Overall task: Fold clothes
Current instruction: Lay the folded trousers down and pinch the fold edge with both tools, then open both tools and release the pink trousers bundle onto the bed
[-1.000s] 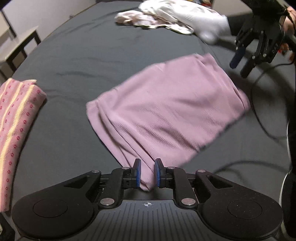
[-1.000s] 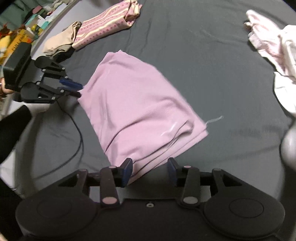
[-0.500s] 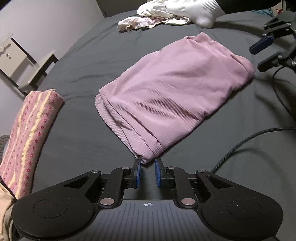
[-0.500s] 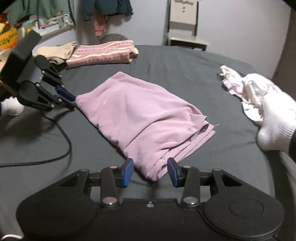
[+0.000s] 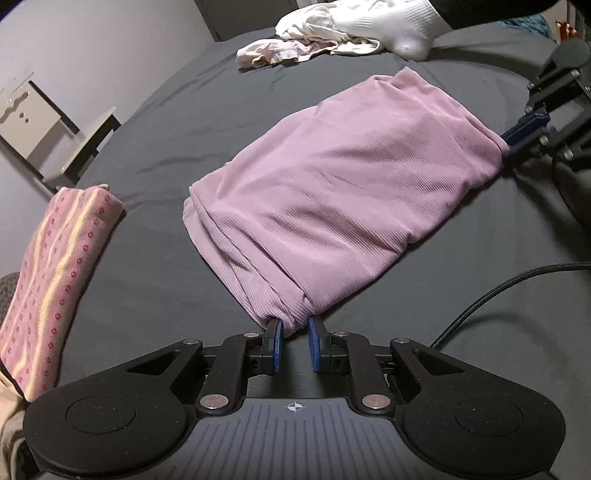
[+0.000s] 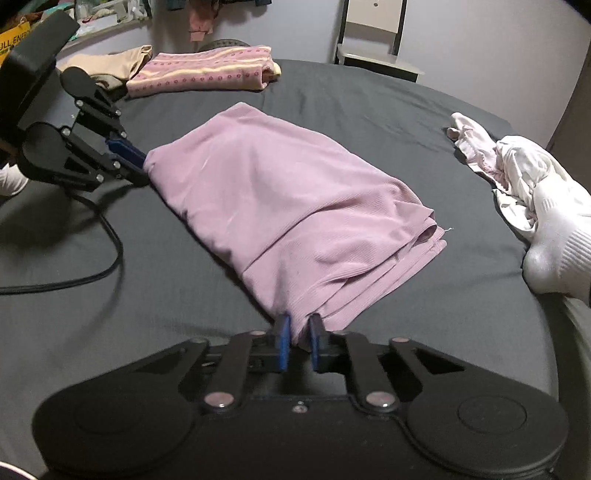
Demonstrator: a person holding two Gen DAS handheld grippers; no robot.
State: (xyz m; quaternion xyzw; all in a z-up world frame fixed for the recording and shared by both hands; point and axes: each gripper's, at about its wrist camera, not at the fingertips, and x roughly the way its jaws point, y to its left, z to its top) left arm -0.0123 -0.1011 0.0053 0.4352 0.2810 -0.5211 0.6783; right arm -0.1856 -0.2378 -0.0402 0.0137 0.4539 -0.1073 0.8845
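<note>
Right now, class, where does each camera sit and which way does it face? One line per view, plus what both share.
Left wrist: sits on the left gripper, facing along its fingers across the mauve garment toward the right gripper; a white sock shows.
Right wrist: sits on the right gripper, facing back toward the left gripper.
Shared: the garment, striped folded cloth, black cable, dark sheet.

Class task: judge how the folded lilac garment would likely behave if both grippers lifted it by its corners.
The lilac garment probably sags in the middle: it wrinkles softly. Its stacked layers may slip apart. It looks thin, likely light.
</note>
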